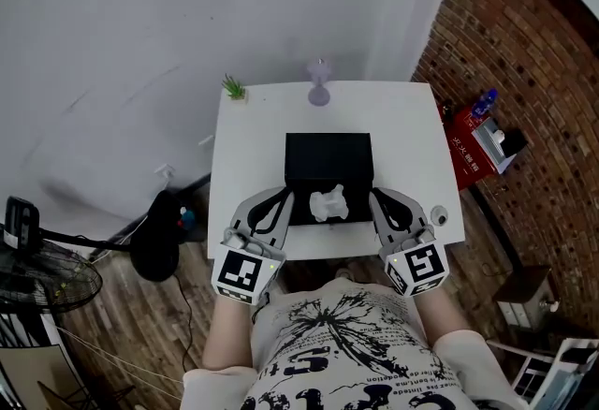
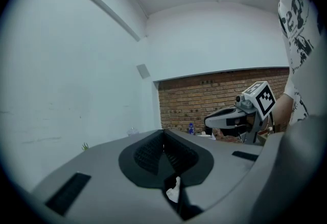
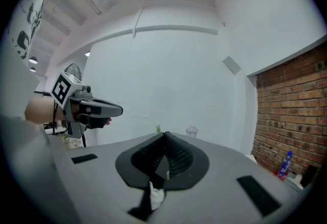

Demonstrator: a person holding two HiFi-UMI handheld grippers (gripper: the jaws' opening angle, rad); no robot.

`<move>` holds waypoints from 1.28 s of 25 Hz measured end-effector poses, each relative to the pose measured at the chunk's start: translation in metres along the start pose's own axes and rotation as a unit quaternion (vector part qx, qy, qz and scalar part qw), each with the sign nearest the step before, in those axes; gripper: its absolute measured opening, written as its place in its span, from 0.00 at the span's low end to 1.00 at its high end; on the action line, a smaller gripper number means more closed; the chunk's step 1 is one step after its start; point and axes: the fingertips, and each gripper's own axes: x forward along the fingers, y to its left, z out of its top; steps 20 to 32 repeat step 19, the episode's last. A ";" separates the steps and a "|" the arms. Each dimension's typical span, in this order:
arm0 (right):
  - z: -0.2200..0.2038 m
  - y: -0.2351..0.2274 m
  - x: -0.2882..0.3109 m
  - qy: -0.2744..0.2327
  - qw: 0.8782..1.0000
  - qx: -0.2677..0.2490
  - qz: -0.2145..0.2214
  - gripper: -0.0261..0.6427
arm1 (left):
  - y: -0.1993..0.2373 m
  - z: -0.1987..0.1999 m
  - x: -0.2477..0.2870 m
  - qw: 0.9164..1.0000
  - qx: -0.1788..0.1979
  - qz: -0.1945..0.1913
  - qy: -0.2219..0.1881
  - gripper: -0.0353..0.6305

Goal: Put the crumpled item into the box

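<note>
A black box (image 1: 328,155) lies in the middle of the white table (image 1: 253,146). The white crumpled item (image 1: 328,203) rests on the box's near part, between my two grippers. My left gripper (image 1: 279,197) lies to the left of the item with its jaws shut and nothing in them. To the item's right, my right gripper (image 1: 378,198) is shut and empty too. In the left gripper view the pads of the left gripper (image 2: 163,133) meet, and a bit of the crumpled item (image 2: 174,191) shows below them. The right gripper (image 3: 164,136) also shows the crumpled item (image 3: 155,196) below its closed jaws.
A small green plant (image 1: 234,88) and a clear glass vase (image 1: 319,85) stand at the table's far edge. A small round object (image 1: 439,214) sits near the right front corner. A red case (image 1: 471,151) stands by the brick wall, a fan (image 1: 37,277) on the floor to the left.
</note>
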 end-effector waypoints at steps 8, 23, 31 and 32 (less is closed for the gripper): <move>-0.001 -0.004 0.002 0.003 1.000 -0.001 -0.007 0.06 | -0.002 -0.005 0.004 1.000 0.016 -0.005 0.020 0.07; -0.007 -0.006 0.006 0.008 1.000 -0.003 -0.008 0.06 | 0.008 -0.015 0.007 0.999 -0.008 0.007 0.030 0.07; -0.007 -0.006 0.006 0.008 1.000 -0.003 -0.008 0.06 | 0.008 -0.015 0.007 0.999 -0.008 0.007 0.030 0.07; -0.007 -0.006 0.006 0.008 1.000 -0.003 -0.008 0.06 | 0.008 -0.015 0.007 0.999 -0.008 0.007 0.030 0.07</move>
